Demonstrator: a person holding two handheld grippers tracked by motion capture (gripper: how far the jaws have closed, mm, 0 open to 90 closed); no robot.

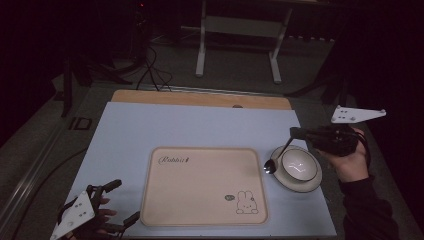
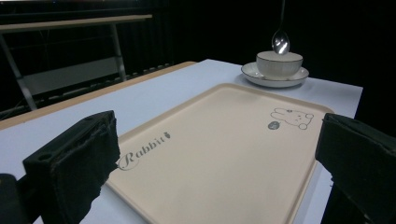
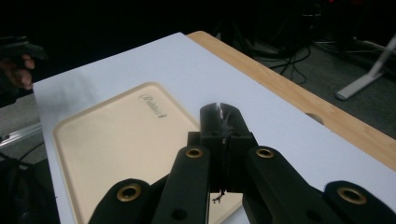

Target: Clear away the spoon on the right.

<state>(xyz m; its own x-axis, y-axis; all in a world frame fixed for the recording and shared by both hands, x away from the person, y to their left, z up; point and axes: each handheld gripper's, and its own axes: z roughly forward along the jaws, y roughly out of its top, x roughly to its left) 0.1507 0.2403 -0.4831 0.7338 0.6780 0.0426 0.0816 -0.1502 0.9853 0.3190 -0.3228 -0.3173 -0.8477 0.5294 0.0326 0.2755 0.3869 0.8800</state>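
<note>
From above, my right gripper point(image 1: 296, 133) is clenching a thin metal spoon point(image 1: 276, 158) by its handle, the shiny oval end hanging just below it beside the round white bowl point(image 1: 299, 166). My left gripper point(image 1: 120, 201) is resting released at a smooth beige tray point(image 1: 202, 186). In the left gripper view, my foam-padded jaws are gaping wide, spoon point(image 2: 280, 42) dangling far ahead over the bowl point(image 2: 279, 64). In the right gripper view, my jaws are pressing together above the tray point(image 3: 116, 144).

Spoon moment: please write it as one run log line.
right gripper: shut on spoon | spoon: above saucer edge, beside bowl | left gripper: open, at tray corner
</note>
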